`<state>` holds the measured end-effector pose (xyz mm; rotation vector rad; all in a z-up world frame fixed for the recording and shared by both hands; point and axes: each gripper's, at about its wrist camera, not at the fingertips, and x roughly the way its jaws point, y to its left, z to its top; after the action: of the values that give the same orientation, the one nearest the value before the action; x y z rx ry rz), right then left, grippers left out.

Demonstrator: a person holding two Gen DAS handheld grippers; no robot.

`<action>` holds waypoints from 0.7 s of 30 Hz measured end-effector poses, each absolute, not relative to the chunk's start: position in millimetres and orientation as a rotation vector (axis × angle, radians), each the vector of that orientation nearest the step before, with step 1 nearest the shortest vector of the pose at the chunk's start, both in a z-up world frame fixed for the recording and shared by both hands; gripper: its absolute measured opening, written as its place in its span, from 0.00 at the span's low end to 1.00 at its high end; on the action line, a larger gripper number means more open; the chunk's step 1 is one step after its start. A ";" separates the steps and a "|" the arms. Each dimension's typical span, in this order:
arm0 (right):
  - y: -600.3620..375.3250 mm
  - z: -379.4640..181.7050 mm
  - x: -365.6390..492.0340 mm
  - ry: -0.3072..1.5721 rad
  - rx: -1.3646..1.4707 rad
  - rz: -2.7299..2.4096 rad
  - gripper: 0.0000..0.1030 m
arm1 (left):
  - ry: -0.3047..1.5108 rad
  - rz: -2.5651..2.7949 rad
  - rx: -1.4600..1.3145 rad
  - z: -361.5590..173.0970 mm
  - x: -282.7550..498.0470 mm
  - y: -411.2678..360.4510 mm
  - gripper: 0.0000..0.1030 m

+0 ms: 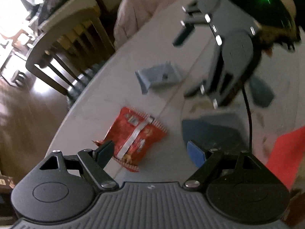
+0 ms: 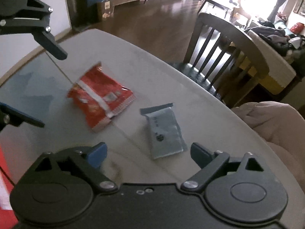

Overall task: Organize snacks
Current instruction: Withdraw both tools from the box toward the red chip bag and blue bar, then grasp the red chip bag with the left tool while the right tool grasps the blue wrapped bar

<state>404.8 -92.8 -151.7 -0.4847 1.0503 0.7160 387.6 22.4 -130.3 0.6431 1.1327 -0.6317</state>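
Observation:
Two snack packets lie flat on the pale round table (image 2: pixel 152 61). The red packet (image 1: pixel 137 135) (image 2: pixel 101 99) has a white stripe. My left gripper (image 1: pixel 150 152) (image 2: pixel 38 82) hangs open above it, the dark left finger (image 1: pixel 104 150) over the packet's near corner and nothing pressed. A little apart lies the grey-blue packet (image 1: pixel 158 76) (image 2: pixel 164 131). My right gripper (image 2: pixel 148 152) (image 1: pixel 222 64) is open over its near end, and the blue pads (image 2: pixel 97 152) stand wide of it on both sides. Motion blurs both views.
A dark wooden chair (image 2: pixel 228 57) (image 1: pixel 63 57) stands at the table's far edge. A pinkish padded cloth (image 2: pixel 276 124) (image 1: pixel 137 13) lies by the rim beside it. A red object (image 1: pixel 286 152) (image 2: pixel 5 171) shows at the frame edge. A black cable (image 1: pixel 249 114) hangs from the right gripper.

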 end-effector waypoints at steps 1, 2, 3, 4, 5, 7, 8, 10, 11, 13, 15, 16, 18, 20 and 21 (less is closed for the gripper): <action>-93.2 -156.3 410.5 1.053 -0.487 0.713 0.89 | 1.156 -0.642 0.662 -138.1 392.6 24.8 0.81; -93.8 -162.2 417.8 1.058 -0.482 0.708 0.88 | 1.168 -0.650 0.685 -145.2 396.4 26.8 0.81; -94.4 -166.9 423.9 1.069 -0.471 0.711 0.87 | 1.173 -0.658 0.708 -150.6 398.8 28.4 0.81; -95.1 -171.0 429.2 1.081 -0.458 0.718 0.87 | 1.177 -0.660 0.734 -157.4 401.8 29.3 0.81; -95.5 -174.8 433.8 1.090 -0.454 0.724 0.87 | 1.182 -0.665 0.754 -162.9 404.9 30.8 0.81; -94.4 -179.3 438.7 1.091 -0.464 0.738 0.87 | 1.188 -0.682 0.781 -169.8 411.2 32.6 0.81; -92.8 -181.5 440.9 1.089 -0.475 0.745 0.87 | 1.193 -0.691 0.791 -173.3 414.6 33.4 0.81; -90.5 -187.1 444.8 1.092 -0.490 0.762 0.87 | 1.212 -0.718 0.811 -179.9 421.0 32.0 0.81; -89.1 -189.0 446.0 1.091 -0.495 0.766 0.87 | 1.218 -0.728 0.824 -183.2 423.5 30.6 0.81; -87.1 -192.3 448.3 1.095 -0.497 0.782 0.87 | 1.221 -0.750 0.858 -190.7 427.8 27.0 0.81; -86.8 -192.3 448.7 1.090 -0.501 0.797 0.87 | 1.212 -0.762 0.875 -196.9 432.8 23.6 0.81; -85.6 -193.6 448.8 1.092 -0.503 0.807 0.87 | 1.207 -0.771 0.879 -198.6 434.9 22.4 0.81; -82.8 -197.2 448.3 1.094 -0.513 0.821 0.88 | 1.206 -0.779 0.871 -200.6 440.3 21.1 0.83; -83.1 -197.2 449.5 1.090 -0.499 0.833 0.88 | 1.198 -0.789 0.856 -201.9 445.0 20.7 0.85; -83.4 -197.0 450.5 1.094 -0.488 0.834 0.87 | 1.196 -0.793 0.850 -202.5 446.9 20.5 0.85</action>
<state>450.5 -83.4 -197.0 -0.4883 1.0941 0.8342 446.9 20.5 -202.5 0.8505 1.1958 -0.7926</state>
